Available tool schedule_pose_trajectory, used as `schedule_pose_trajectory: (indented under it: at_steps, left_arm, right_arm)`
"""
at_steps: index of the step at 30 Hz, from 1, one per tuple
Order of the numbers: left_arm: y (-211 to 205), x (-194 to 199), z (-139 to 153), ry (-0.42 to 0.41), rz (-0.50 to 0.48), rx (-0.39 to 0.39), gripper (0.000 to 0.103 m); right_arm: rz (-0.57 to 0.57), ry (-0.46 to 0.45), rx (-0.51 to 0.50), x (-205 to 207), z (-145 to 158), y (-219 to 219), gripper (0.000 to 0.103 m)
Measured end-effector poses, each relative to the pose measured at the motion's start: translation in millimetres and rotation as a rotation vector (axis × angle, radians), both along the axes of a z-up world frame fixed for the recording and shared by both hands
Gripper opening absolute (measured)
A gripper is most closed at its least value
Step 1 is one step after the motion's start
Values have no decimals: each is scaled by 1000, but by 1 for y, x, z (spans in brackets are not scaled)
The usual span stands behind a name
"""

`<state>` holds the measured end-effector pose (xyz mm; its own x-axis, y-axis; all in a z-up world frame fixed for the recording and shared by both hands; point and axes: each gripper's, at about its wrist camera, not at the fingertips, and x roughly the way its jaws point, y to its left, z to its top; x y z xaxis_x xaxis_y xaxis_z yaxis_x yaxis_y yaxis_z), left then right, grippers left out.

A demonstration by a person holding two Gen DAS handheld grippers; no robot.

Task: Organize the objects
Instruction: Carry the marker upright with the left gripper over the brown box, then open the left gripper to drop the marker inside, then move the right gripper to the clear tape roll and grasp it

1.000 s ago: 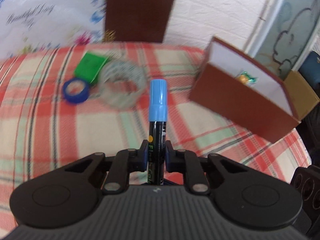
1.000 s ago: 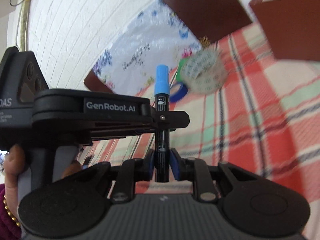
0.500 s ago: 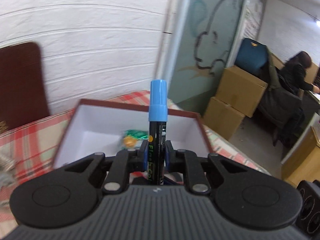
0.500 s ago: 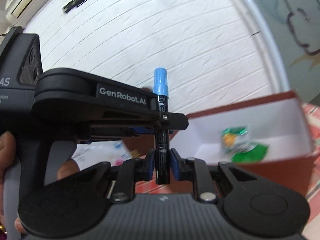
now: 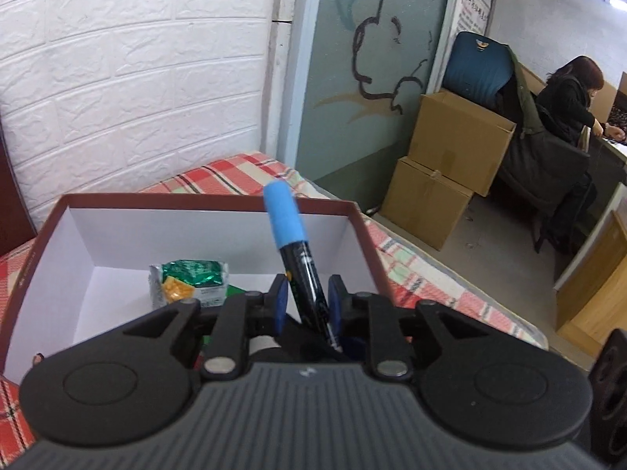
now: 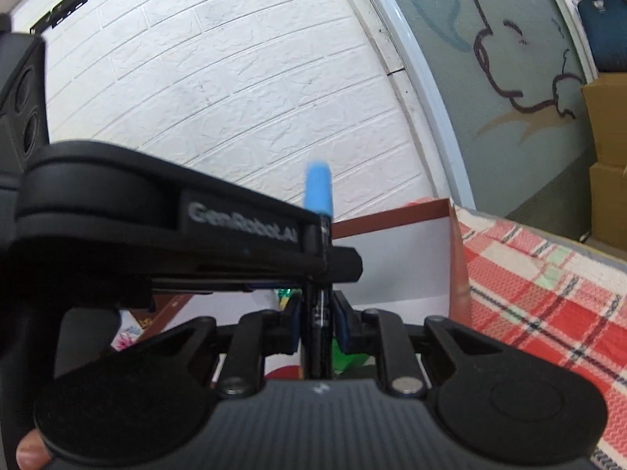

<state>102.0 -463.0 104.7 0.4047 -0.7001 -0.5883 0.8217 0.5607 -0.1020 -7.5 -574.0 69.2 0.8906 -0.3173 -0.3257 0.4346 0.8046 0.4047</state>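
Note:
A black marker with a blue cap (image 5: 303,270) leans to the left between the jaws of my left gripper (image 5: 307,293). Those jaws are opening, and a gap shows beside the marker. In the right wrist view the same marker (image 6: 318,192) stands upright with my right gripper (image 6: 317,311) shut on its lower barrel. The left gripper's fingers (image 6: 341,266) cross in front of it, higher up the barrel. Just beyond both grippers is a brown box with a white inside (image 5: 211,231), also seen as the box (image 6: 392,270). A green snack packet (image 5: 188,282) lies in it.
The box sits on a red plaid tablecloth (image 5: 411,266) near the table's far corner. Behind it is a white brick wall (image 5: 137,78). Off the table to the right stand stacked cardboard boxes (image 5: 450,180), a blue chair (image 5: 478,66) and a seated person (image 5: 564,117).
Both grippers swung with the marker away from the tape rolls on the table to the open box. The left jaws have parted, and the marker now tilts in them.

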Motion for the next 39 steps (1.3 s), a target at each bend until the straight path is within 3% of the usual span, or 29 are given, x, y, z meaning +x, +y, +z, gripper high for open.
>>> schedule_pose_trajectory:
  at_steps: [2,4,6,13,21,27,33,39]
  left_arm:
    - [4,1,1,-9,13,2,26]
    - [12,-1,5,-24,17,-2,26]
    - [20,-2,10,-35,24,-13,26]
    - [64,-9,20,-72,80,-50,29]
    - [164,-3,15,-69,247,-78,29]
    - [241,12,-22,-3,430,-2,29]
    - [305,23,-60,43,596,85,29]
    - [353,36,-78,49,731,136,29]
  right_arm:
    - [-10,3,-22,-1,1,5,24]
    - [-28,12,-41,-1,3,9,43]
    - [-44,9,-45,-4,3,11,51]
    - [-43,15,-64,-6,10,27,51]
    - [10,9,-143,-5,22,75,51]
    - [127,54,-181,12,10,128,51]
    - [302,164,-163,37,-20,180,50]
    - [419,259,-165,61,-41,221,51]
